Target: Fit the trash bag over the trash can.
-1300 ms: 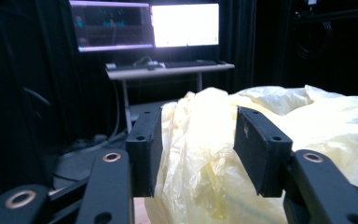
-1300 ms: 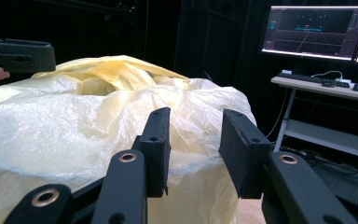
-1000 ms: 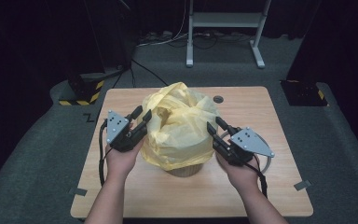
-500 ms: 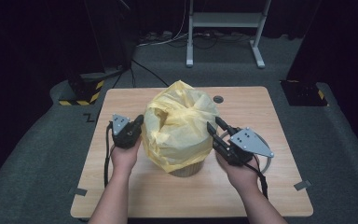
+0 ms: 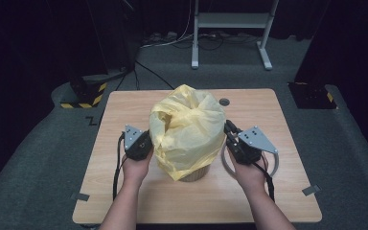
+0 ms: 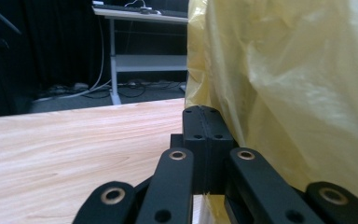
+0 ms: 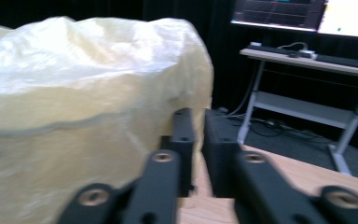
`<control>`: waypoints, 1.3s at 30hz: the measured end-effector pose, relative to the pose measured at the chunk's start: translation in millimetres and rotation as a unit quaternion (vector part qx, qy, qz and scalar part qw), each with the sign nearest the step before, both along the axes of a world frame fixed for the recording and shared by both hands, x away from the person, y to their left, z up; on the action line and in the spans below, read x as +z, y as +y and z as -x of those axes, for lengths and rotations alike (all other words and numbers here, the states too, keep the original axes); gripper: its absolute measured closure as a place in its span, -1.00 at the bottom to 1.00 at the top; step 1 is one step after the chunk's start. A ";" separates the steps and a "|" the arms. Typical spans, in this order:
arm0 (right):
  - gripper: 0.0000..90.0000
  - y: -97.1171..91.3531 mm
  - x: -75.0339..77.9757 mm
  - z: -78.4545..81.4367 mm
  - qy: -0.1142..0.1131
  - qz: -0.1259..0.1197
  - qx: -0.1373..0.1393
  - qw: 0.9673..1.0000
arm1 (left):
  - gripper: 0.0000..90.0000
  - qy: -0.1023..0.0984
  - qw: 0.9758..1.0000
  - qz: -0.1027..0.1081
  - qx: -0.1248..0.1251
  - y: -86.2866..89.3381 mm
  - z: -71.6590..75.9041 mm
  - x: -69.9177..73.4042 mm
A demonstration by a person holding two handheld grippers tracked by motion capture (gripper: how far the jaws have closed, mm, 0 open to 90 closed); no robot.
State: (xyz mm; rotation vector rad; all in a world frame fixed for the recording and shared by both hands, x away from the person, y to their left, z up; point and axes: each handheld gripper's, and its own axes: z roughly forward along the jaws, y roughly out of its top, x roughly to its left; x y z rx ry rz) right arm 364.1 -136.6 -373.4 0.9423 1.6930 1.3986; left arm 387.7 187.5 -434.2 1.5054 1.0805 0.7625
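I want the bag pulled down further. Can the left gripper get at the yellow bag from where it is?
Probably yes: the left gripper sits right beside the yellow bag, jaws shut, nothing between them.

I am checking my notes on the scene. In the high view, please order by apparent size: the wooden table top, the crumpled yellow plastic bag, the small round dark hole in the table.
1. Wooden table top, by far the largest.
2. Crumpled yellow plastic bag, standing higher and so nearer the camera, yet clearly smaller than the table.
3. Small round dark hole, the smallest.
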 end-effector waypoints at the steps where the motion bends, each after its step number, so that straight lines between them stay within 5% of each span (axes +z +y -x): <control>1: 1.00 1.3 -2.4 -0.6 0.006 0.002 0.003 1.000 | 1.00 0.007 1.000 -0.007 -0.001 -0.5 -1.3 -3.3; 6: 1.00 5.1 -50.5 -15.2 0.078 0.012 0.011 0.997 | 1.00 0.035 0.999 -0.007 0.008 -4.9 -6.0 -30.0; 9: 1.00 6.7 -70.8 -18.7 0.096 0.010 0.011 0.995 | 1.00 0.046 0.999 -0.009 0.009 -6.2 -4.7 -43.1; 19: 1.00 14.9 -78.2 -18.7 0.105 -0.001 0.016 0.994 | 0.99 0.048 0.998 -0.006 0.027 5.1 5.3 -48.6; 25: 1.00 50.8 -78.9 -18.4 0.107 -0.004 0.037 0.993 | 0.99 0.047 0.997 0.008 0.055 43.5 15.8 -47.6; 30: 1.00 81.8 -75.7 -27.2 0.111 0.016 0.043 0.993 | 0.98 0.052 0.996 0.020 0.076 65.6 17.4 -48.8; 35: 0.76 74.2 -74.4 -28.2 0.099 0.031 0.039 0.994 | 0.50 0.047 0.995 0.006 0.089 80.8 31.0 -46.7; 39: 0.66 57.8 -72.0 -21.1 0.088 0.013 0.033 0.995 | 0.25 0.047 0.994 0.012 0.099 89.5 41.0 -42.1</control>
